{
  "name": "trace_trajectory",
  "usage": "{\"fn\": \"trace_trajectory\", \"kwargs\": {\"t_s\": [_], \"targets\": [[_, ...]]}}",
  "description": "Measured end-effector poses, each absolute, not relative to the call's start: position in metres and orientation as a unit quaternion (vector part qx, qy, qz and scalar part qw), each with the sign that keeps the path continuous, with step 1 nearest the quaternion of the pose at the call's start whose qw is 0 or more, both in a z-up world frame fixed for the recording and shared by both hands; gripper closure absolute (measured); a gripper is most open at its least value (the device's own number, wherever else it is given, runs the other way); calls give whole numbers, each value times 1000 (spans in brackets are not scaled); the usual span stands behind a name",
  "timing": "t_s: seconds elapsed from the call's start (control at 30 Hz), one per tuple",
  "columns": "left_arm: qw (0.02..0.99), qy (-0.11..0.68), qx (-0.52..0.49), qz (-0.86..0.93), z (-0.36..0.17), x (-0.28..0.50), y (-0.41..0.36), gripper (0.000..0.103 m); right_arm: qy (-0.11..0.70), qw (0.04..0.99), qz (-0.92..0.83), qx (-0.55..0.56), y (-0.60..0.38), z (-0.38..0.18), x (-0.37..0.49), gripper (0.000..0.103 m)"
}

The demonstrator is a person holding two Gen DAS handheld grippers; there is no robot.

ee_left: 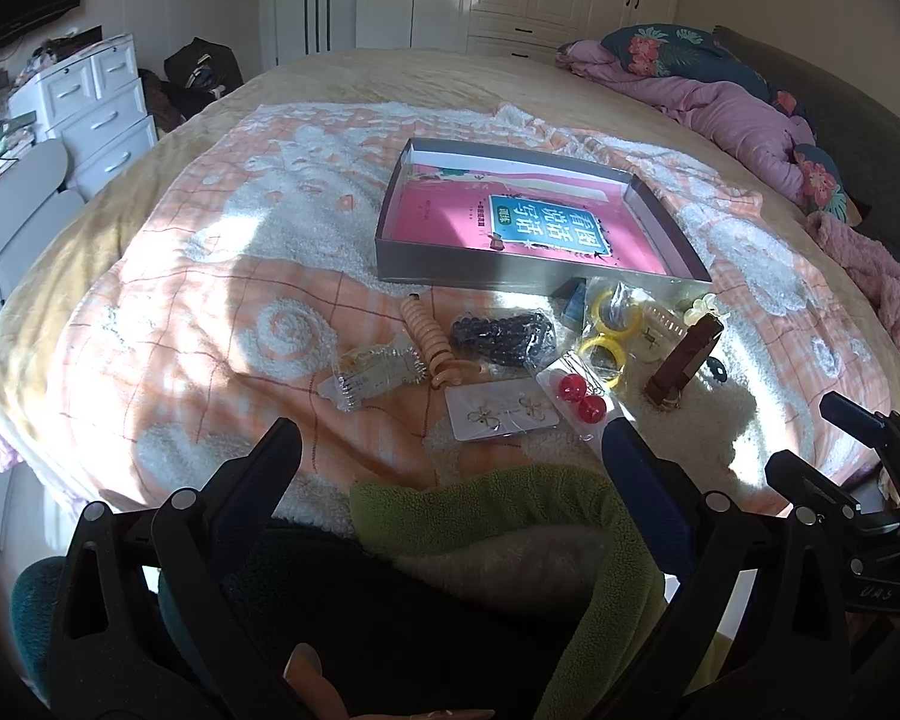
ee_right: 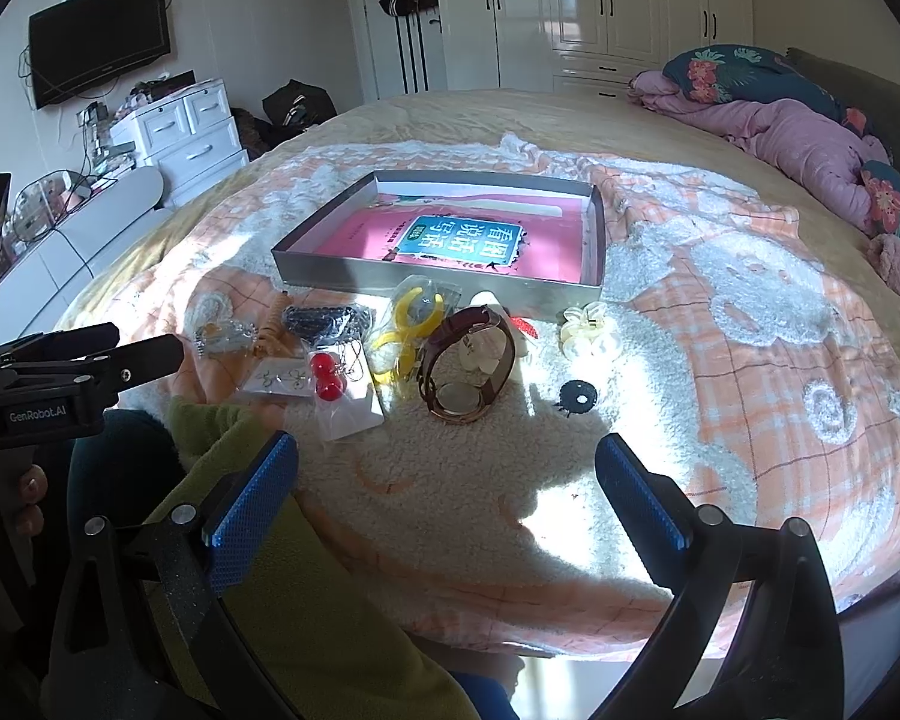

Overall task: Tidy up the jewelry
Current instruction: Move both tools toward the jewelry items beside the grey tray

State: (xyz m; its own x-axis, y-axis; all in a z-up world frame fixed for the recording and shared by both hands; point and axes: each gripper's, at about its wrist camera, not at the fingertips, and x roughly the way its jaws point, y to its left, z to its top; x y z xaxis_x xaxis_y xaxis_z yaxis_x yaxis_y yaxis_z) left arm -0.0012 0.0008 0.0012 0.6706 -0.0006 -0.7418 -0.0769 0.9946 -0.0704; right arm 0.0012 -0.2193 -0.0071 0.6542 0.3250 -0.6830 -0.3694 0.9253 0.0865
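Item 1: my left gripper (ee_left: 450, 444), fingers spread wide, holding nothing, low over the near edge of the blanket (ee_left: 210, 276).

Item 2: my right gripper (ee_right: 447, 462), likewise spread wide and empty, blue pads (ee_right: 252, 504) facing inward.

Item 3: grey shallow box (ee_right: 426, 282), on the bed beyond the jewelry, a pink book (ee_right: 450, 243) flat inside it.

Item 4: jewelry, loose in a row just in front of the box:
- brown-strap watch (ee_right: 468, 366), standing on edge
- red bead earrings (ee_right: 327, 378) in a clear bag
- earring card (ee_left: 501, 414)
- dark bead string (ee_left: 504, 333), bagged
- yellow rings (ee_left: 606, 330), bagged
- orange coil tie (ee_left: 432, 348)
- cream hair clip (ee_right: 588, 330)
- small black piece (ee_right: 579, 397), type unclear
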Motion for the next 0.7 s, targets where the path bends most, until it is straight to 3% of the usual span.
{"fn": "trace_trajectory", "kwargs": {"t_s": [0.7], "targets": [[888,449,-62,70,-22,19,42,9,379,901,209,-19,-217,-22,29,4]]}}
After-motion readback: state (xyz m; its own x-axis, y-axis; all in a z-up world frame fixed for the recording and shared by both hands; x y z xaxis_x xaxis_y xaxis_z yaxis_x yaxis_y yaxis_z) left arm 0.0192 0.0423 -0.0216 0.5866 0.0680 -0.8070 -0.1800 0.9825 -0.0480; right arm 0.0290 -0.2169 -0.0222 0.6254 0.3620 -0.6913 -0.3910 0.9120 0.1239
